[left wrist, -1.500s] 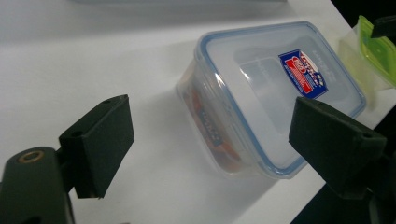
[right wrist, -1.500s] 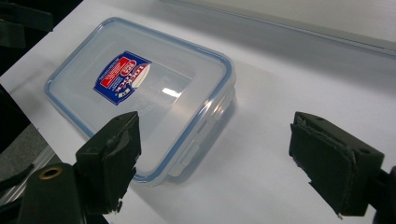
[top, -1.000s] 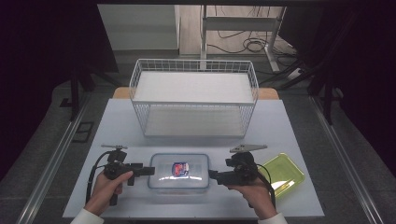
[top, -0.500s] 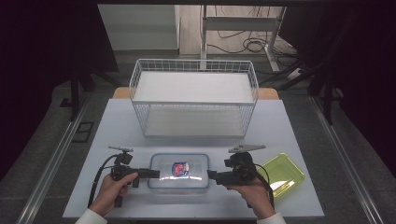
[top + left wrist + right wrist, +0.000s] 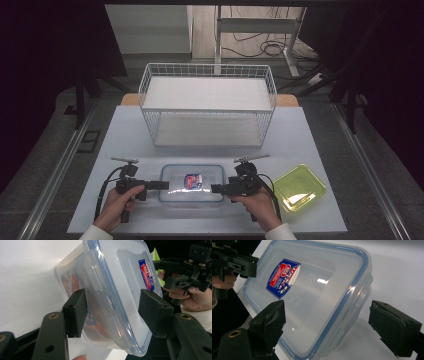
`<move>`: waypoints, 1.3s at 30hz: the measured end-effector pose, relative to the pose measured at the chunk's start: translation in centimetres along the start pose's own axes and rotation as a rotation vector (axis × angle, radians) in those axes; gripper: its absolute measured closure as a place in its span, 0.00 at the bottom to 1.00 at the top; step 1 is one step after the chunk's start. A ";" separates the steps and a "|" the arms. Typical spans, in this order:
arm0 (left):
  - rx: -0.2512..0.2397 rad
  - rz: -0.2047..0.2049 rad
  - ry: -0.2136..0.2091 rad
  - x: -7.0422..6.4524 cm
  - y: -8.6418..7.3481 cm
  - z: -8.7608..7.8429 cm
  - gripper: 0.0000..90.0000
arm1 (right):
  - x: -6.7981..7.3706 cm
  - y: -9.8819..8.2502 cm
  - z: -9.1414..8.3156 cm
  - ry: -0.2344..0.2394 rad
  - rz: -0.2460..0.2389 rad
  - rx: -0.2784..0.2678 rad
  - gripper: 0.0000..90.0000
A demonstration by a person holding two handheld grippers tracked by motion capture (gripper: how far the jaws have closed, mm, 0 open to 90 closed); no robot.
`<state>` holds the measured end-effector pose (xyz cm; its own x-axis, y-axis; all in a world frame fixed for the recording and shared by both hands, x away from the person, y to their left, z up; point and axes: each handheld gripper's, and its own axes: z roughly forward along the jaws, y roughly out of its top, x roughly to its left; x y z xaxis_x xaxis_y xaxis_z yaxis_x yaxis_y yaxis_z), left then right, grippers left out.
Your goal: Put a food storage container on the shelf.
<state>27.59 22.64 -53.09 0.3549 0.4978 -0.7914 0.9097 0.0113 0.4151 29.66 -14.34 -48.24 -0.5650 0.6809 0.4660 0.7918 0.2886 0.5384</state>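
Left gripper [image 5: 162,185] has closed in on the container's left end since a second ago; its jaws have been narrowing, now straddling the side latch [image 5: 93,280], pads not yet pressing. Right gripper [image 5: 216,189] sits wide open at the right end. Container [image 5: 192,183] sits lidded at the table's [image 5: 310,135] near edge, centre. Next, I reckon: unlatching.
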 end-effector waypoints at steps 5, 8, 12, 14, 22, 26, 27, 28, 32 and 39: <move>-0.004 0.001 0.007 -0.1 -0.1 0.0 0.46 | -0.5 0.1 0.6 0.025 0.041 0.032 0.14; -0.004 -0.001 0.005 -0.1 0.0 0.0 0.46 | -0.8 0.1 0.7 0.045 0.067 0.035 0.13; -0.003 -0.002 0.006 -0.1 0.0 0.0 0.46 | -1.0 0.2 0.6 0.058 0.081 0.032 0.15; -0.003 -0.002 0.005 -0.1 0.0 0.0 0.46 | -1.1 0.3 0.5 0.068 0.087 0.036 0.16; -0.004 0.001 0.006 -0.1 0.0 0.0 0.46 | -1.4 0.2 1.2 0.099 0.107 0.064 0.19; -0.006 0.001 0.006 -0.1 -0.1 0.0 0.46 | -1.7 0.2 1.3 0.117 0.129 0.072 0.21; -0.006 0.001 0.006 -0.1 -0.1 0.0 0.46 | -1.8 0.2 1.4 0.124 0.134 0.074 0.22; -0.006 0.001 0.006 -0.1 -0.1 0.0 0.46 | -1.9 0.2 1.4 0.133 0.139 0.074 0.22; -0.007 0.004 0.004 0.0 -0.1 0.0 0.46 | -2.0 0.2 1.4 0.142 0.160 0.073 0.26; -0.015 0.010 0.002 -0.1 -0.2 -0.1 0.47 | -2.2 0.1 0.7 0.153 0.177 0.066 0.36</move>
<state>27.38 22.66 -53.04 0.3639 0.4998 -0.7860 0.9026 0.0190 0.4300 31.12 -15.35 -49.71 -0.4407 0.6161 0.6528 0.8922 0.2206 0.3941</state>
